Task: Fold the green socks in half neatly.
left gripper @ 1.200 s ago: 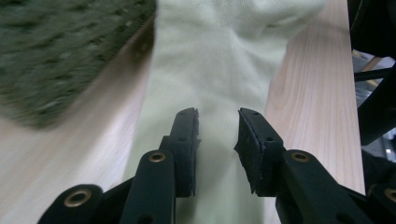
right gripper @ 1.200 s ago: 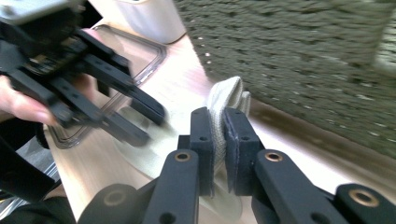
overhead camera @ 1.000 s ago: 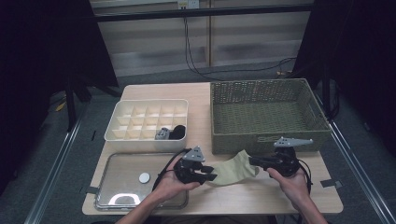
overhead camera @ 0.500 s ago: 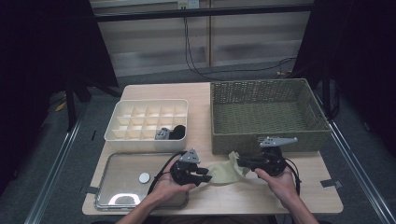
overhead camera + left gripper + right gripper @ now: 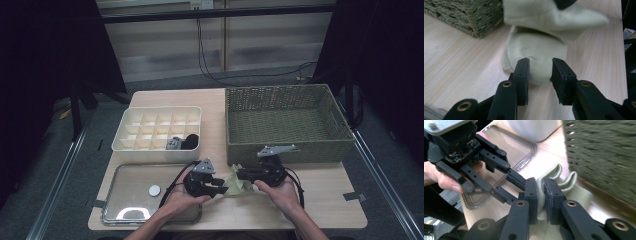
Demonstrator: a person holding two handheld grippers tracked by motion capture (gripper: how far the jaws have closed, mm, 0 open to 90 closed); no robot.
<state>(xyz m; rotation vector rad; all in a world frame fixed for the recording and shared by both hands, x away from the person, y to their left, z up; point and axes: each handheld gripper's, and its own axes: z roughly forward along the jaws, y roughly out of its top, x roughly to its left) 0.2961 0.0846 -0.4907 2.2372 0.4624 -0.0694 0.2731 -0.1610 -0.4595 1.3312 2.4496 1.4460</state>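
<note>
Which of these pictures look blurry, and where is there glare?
Right gripper view: the green woven wicker basket is smeared, while the pale green fabric sock stays sharp. Left gripper view: the sock's upper fold is soft. High view: dark surroundings, with glare on the shiny metal tray.

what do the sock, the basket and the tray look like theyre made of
Sock: soft knit fabric, pale green, matte; it folds and creases, with ribbing at the cuff.
Basket: woven fibre, perhaps wicker or paper cord, olive; plaited strands show.
Tray: likely metal, glossy; it mirrors the light.
</note>
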